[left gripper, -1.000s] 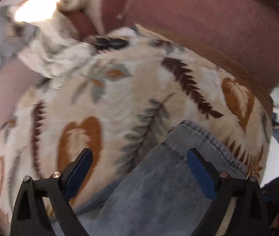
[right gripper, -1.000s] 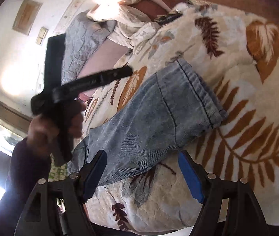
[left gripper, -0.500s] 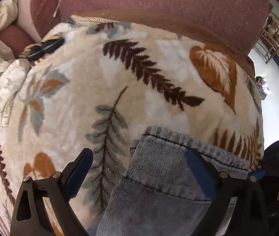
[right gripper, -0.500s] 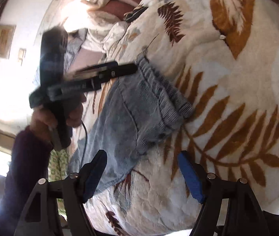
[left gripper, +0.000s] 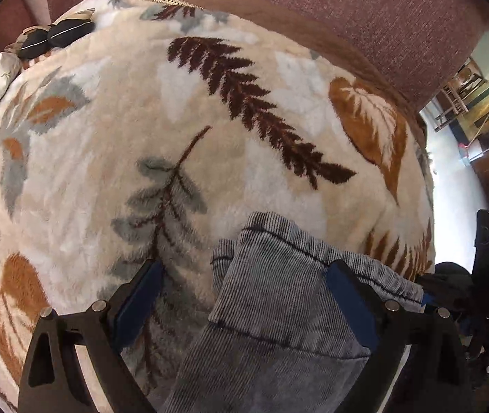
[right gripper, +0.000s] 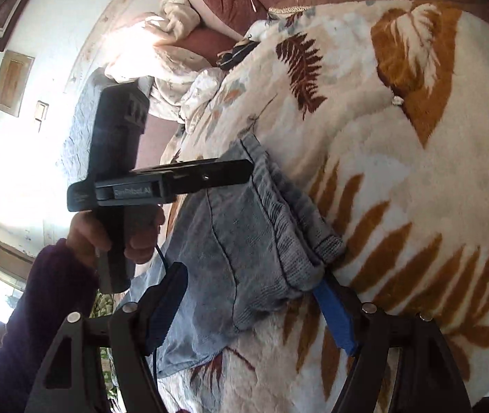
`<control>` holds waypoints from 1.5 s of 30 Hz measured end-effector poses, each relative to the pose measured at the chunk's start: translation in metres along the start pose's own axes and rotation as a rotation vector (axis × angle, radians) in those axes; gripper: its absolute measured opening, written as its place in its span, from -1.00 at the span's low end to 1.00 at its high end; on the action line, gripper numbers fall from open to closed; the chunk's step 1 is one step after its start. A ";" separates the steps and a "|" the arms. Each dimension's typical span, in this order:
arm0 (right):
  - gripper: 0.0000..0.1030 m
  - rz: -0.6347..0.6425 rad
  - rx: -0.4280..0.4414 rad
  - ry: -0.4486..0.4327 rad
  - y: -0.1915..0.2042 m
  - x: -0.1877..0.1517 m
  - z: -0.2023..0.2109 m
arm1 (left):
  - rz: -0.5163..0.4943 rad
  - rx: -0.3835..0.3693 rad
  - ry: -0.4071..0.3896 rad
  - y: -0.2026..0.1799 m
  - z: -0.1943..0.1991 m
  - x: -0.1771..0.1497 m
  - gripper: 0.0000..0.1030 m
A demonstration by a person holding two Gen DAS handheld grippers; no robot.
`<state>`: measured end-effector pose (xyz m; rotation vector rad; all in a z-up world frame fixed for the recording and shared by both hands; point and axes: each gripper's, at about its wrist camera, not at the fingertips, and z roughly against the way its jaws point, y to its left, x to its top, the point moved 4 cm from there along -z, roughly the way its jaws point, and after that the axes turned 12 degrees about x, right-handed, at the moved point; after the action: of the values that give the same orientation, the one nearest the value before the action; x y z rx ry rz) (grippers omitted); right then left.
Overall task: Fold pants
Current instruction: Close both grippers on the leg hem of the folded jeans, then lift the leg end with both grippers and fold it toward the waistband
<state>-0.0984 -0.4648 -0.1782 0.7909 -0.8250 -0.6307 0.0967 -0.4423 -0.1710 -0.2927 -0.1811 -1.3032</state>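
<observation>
Light blue denim pants (left gripper: 278, 313) lie on a leaf-patterned fleece blanket (left gripper: 210, 130). Their hemmed end reaches up between the fingers of my left gripper (left gripper: 244, 296), which is open just above the cloth. In the right wrist view the pants (right gripper: 244, 241) lie bunched, with the hem edge at the right. My right gripper (right gripper: 254, 306) is open and low over the near corner of the hem. Its right blue pad (right gripper: 333, 313) sits at the cloth edge. The left gripper (right gripper: 241, 168) shows there too, held by a hand over the far hem corner.
A maroon sofa back (left gripper: 347, 10) runs along the far side. A dark pouch (left gripper: 55, 34) and a crumpled white cloth (right gripper: 175, 58) lie at the far left. The blanket drops off at the right toward a floor (left gripper: 457, 186).
Both grippers have come lower and closer to the hem end of the pants. The hem has bunched up and shifted slightly. Both stay open.
</observation>
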 end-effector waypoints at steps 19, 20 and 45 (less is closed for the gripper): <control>-0.67 0.217 -0.019 -0.069 0.037 0.005 -0.004 | 0.061 -0.045 -0.208 0.008 0.042 -0.018 -0.68; -0.68 0.250 -0.018 -0.074 0.045 0.003 -0.005 | 0.069 -0.047 -0.224 0.009 0.048 -0.021 -0.69; -0.61 0.831 0.040 0.412 0.184 -0.161 -0.140 | 0.695 0.000 -0.412 0.136 0.133 -0.285 -0.38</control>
<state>-0.0345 -0.1916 -0.1536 0.5157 -0.7017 0.2825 0.1591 -0.1068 -0.1435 -0.5660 -0.3879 -0.5445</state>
